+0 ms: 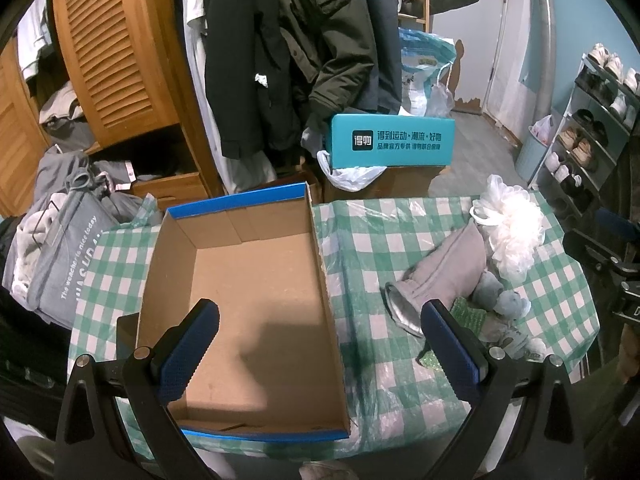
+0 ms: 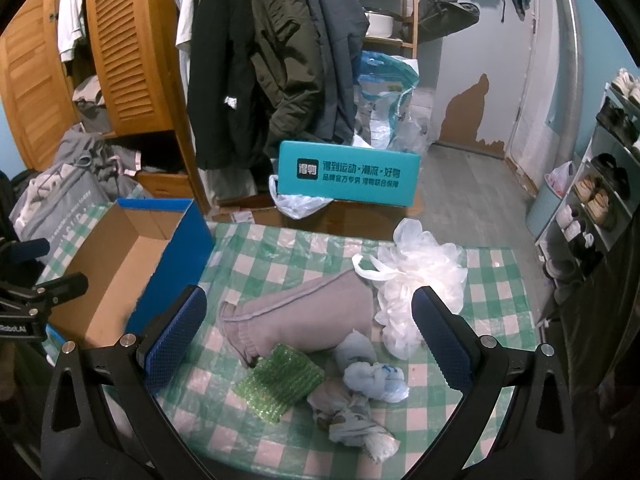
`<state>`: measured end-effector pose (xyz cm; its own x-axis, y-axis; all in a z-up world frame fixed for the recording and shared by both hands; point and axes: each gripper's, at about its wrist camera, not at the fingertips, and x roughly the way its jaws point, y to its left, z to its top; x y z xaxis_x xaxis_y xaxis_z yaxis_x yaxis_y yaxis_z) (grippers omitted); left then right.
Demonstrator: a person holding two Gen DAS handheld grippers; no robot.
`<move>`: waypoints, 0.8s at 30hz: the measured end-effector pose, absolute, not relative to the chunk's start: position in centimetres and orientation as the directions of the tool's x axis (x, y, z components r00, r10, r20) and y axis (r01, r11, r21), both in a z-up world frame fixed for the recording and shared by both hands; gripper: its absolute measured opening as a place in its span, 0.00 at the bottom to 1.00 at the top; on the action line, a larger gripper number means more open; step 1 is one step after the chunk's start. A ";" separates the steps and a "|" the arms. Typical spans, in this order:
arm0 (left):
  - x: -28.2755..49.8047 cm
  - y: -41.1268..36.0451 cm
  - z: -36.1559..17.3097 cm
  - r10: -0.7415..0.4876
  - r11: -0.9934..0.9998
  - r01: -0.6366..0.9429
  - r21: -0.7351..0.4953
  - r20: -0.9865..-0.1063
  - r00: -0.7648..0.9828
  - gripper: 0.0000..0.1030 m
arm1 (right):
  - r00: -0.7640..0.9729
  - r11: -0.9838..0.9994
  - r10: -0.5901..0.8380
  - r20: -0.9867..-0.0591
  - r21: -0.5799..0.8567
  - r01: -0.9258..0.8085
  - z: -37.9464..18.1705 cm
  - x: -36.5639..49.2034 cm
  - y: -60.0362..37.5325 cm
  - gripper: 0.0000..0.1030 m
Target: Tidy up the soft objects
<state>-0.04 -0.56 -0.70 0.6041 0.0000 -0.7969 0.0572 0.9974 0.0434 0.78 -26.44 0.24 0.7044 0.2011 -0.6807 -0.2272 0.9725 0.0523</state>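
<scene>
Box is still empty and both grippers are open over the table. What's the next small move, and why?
Probably lower the right gripper onto the green sponge: it lies nearest between the open fingers, on top of the pile beside the grey cloth, while the cardboard box under the left gripper holds nothing.

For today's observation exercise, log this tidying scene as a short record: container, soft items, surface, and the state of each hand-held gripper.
container: open cardboard box, empty, blue outside
soft items: grey garment, white mesh puff, green sponge cloth, balled socks, all outside the box
surface: green checked tablecloth
left hand-held gripper: open, above the box
right hand-held gripper: open, above the soft items
</scene>
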 end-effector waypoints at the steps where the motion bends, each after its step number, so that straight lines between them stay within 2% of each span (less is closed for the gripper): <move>1: -0.1 -0.6 -0.7 -0.002 0.997 0.057 0.041 -0.797 0.604 0.99 | 0.704 0.973 0.200 -0.681 0.050 -0.227 0.2 0.8 -26.4 0.98; 24: -0.2 -0.4 -0.7 -0.007 0.998 0.058 0.035 -0.796 0.605 0.99 | 0.707 0.975 0.184 -0.683 0.037 -0.217 0.4 0.6 -26.7 0.98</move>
<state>-0.22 -0.44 -0.65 0.6048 -0.0067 -0.7964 0.0577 0.9977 0.0354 0.58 -26.73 0.43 0.7065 0.1837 -0.6835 -0.2174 0.9754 0.0374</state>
